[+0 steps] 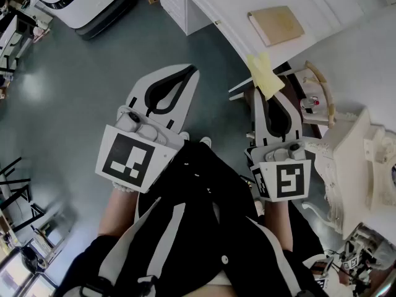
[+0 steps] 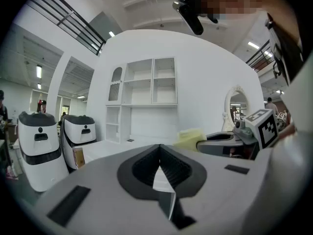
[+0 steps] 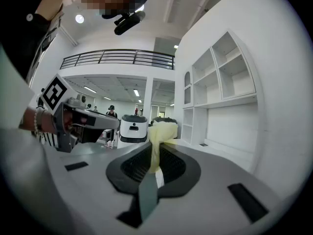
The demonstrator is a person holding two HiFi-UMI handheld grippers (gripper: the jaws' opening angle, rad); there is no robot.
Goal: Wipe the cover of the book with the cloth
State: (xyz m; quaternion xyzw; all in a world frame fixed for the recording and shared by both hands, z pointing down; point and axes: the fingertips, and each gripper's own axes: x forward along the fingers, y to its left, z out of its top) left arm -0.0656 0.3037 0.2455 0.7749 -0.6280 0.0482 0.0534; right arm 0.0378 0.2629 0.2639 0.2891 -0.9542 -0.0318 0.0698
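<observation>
Over a grey floor (image 1: 80, 73) and beside a white table (image 1: 346, 2), a person holds two tongs: the left tongs (image 1: 189, 72) are closed with nothing between them, while the right tongs (image 1: 268, 96) pinch a yellow cloth (image 1: 265, 74). A tan book (image 1: 276, 25) lies flat near the table's edge, the cloth just short of it

We see a white surface (image 1: 328, 2) with a tan book (image 1: 275, 25) lying flat on it, beside the grey floor (image 1: 80, 85).
</observation>
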